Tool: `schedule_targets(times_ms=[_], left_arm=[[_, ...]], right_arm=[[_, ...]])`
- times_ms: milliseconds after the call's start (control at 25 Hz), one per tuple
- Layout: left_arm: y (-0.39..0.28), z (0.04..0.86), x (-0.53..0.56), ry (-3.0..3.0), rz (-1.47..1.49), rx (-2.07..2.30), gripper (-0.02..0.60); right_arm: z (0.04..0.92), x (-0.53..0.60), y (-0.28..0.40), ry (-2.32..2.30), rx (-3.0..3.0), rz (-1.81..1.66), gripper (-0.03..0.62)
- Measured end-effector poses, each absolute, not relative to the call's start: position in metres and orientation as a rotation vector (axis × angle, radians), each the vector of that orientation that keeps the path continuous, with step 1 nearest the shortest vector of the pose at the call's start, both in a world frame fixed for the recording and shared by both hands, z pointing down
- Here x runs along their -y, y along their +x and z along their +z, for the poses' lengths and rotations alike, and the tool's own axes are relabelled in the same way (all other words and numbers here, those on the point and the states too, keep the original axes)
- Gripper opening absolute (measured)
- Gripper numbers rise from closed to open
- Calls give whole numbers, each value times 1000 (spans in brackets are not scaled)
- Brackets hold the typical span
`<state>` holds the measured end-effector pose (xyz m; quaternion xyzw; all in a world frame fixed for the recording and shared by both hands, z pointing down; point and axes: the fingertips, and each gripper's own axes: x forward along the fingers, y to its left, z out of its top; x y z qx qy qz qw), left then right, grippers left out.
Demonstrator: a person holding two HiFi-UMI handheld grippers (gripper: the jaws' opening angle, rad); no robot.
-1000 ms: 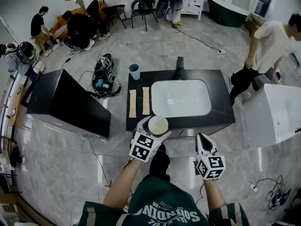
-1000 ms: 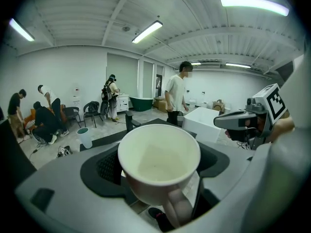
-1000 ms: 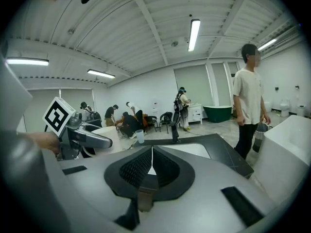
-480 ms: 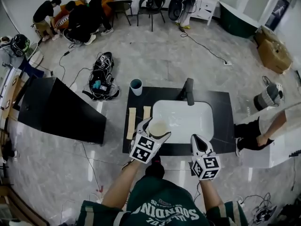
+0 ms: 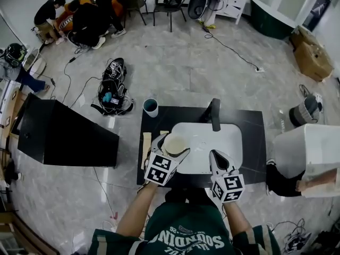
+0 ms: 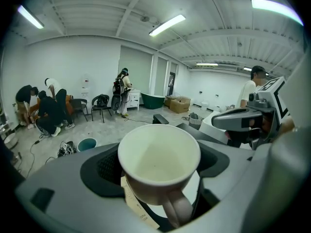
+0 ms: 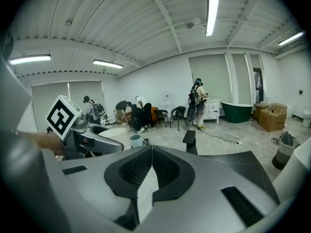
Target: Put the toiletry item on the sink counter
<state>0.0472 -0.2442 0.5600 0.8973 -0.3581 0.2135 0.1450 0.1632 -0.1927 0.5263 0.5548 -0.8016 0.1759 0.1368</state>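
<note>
My left gripper [image 5: 171, 146] is shut on a cream mug [image 5: 175, 144], held upright above the left edge of the white basin [image 5: 212, 142] set in the black sink counter [image 5: 249, 137]. In the left gripper view the mug [image 6: 159, 161] fills the space between the jaws, its handle toward the camera. My right gripper [image 5: 219, 161] hovers over the basin's front edge, shut with nothing in it; its pads [image 7: 146, 176] meet in the right gripper view. A black faucet [image 5: 213, 113] stands behind the basin.
A teal cup [image 5: 151, 107] sits at the counter's back left corner, and two beige strips [image 5: 146, 142] lie on its left side. A black cabinet [image 5: 64, 134] stands to the left, a white tub [image 5: 311, 147] to the right. People crouch at the far wall.
Both grippers have moved forward over the counter; the mug now sits above the basin's left edge and the right gripper above its front edge. The person at the right has shifted away.
</note>
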Motion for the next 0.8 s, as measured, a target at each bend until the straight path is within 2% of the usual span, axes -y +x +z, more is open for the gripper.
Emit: schedule_targets(times_ms=[800], left_arm=[[49, 621, 365, 2415, 584, 1321, 437]], right_arm=[[557, 278, 167, 1394, 2405, 572, 41]])
